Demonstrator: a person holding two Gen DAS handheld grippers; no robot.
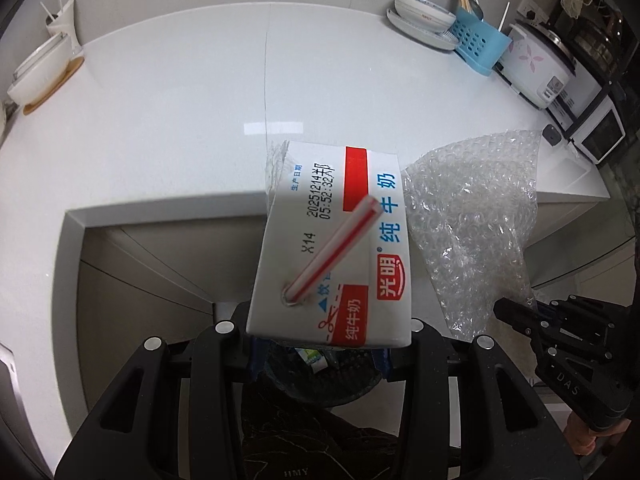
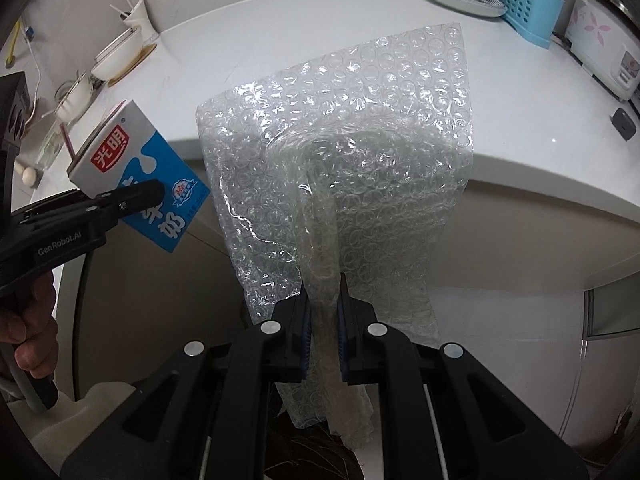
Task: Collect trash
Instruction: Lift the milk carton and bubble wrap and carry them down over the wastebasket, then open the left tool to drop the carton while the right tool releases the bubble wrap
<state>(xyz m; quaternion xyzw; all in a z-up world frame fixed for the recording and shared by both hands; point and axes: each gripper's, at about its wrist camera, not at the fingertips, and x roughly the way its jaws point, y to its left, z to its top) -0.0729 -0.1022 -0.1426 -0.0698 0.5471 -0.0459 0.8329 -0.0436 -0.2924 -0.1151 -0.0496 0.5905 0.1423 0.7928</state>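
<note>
My left gripper (image 1: 320,354) is shut on a white and blue milk carton (image 1: 332,240) with a red-striped straw (image 1: 332,250) in its top. It holds the carton in the air in front of the counter edge; the carton also shows in the right wrist view (image 2: 136,172). Below the carton I see a dark mesh bin (image 1: 324,376) with some trash inside. My right gripper (image 2: 323,332) is shut on a sheet of clear bubble wrap (image 2: 340,152), held up in the air. The wrap also shows in the left wrist view (image 1: 472,216), right of the carton.
A white counter (image 1: 180,120) runs behind both items. On it stand a bowl on a wooden coaster (image 1: 40,76) at the left, stacked plates (image 1: 424,16), a blue utensil holder (image 1: 478,44) and a rice cooker (image 1: 540,68) at the right. Cabinet fronts (image 1: 140,280) lie below.
</note>
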